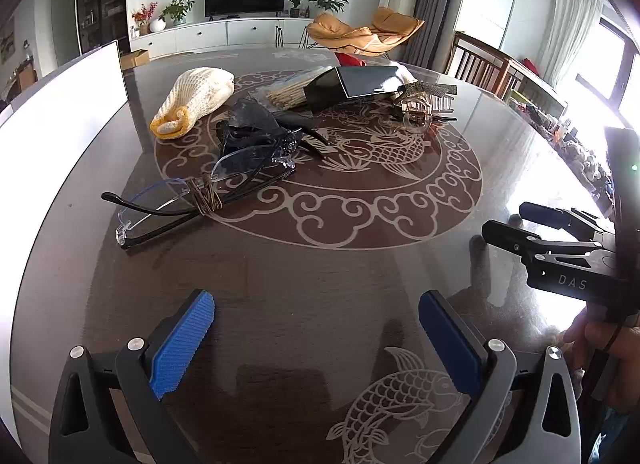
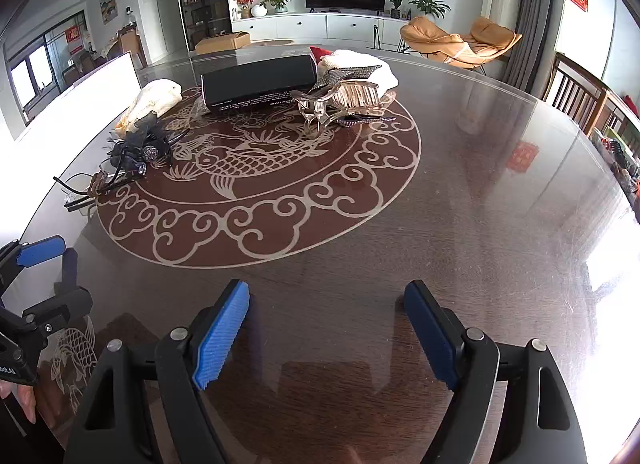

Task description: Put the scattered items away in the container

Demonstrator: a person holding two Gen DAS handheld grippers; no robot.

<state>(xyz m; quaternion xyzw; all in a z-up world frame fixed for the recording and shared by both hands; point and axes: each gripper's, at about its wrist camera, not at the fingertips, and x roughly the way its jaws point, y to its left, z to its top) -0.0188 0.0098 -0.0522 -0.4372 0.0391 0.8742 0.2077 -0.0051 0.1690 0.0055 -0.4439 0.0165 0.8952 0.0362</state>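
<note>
Scene: A dark glass-topped table (image 1: 320,284) with a fish-and-cloud pattern carried the scattered items in the upper middle of both views.
Container: A white-walled bin (image 1: 60,124) stood at the left edge of the left wrist view; I judged it the container, though its inside was hidden.
Items: Rimless glasses (image 1: 192,196) lay nearest, left of centre, with a brown band wound on them. Behind them sat a black mesh hair bow (image 1: 256,132), a cream knitted glove (image 1: 196,98), a packet of sticks (image 1: 284,92), a black box (image 1: 360,84) and a clear claw clip (image 2: 340,102).
Left gripper: The left gripper (image 1: 316,340) stood open and empty at the bottom of its own view, blue pads well apart, tilted down over bare table.
Right gripper: The right gripper (image 2: 326,332) likewise stood open with nothing between its pads, angled down toward the table, near the other tool but apart from it.
Hands: A hand (image 1: 600,344) showed at the lower right of the left wrist view, behind the right tool.
Risk one: The glasses lay tangled with the band and touched the bow; a pinch on one would likely drag the others.
Risk two: Thin temples and bare lenses on slick glass could slide away or twist under the pads.
Risk three: The claw clip rested against the box and cloth; a careless lift might topple that heap.
Risk four: The bin's inside was unseen, so a release could miss.
</note>
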